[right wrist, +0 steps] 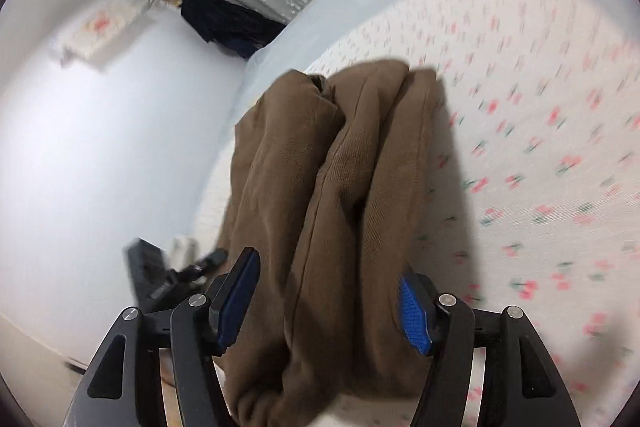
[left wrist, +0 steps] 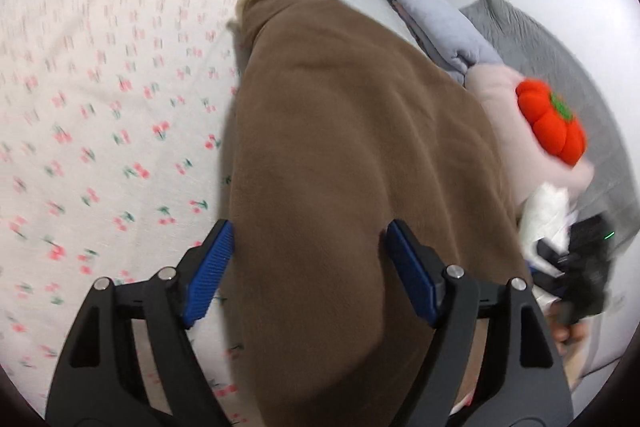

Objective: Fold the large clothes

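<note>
Bed with cherry-print sheet, grey curtain behind, white walls; blurred, so likely mid-motion. Brown garment lies bunched lengthwise on the bed, running straight ahead from both tools. Left tool: jaws wide, cloth passing between the pads, not pinched. Right tool: also wide, straddling the stacked folds, no grip visible. Looks like both are lined up to clamp an end for the next fold. Pillow pile and red plush sit right of left tool.
</note>
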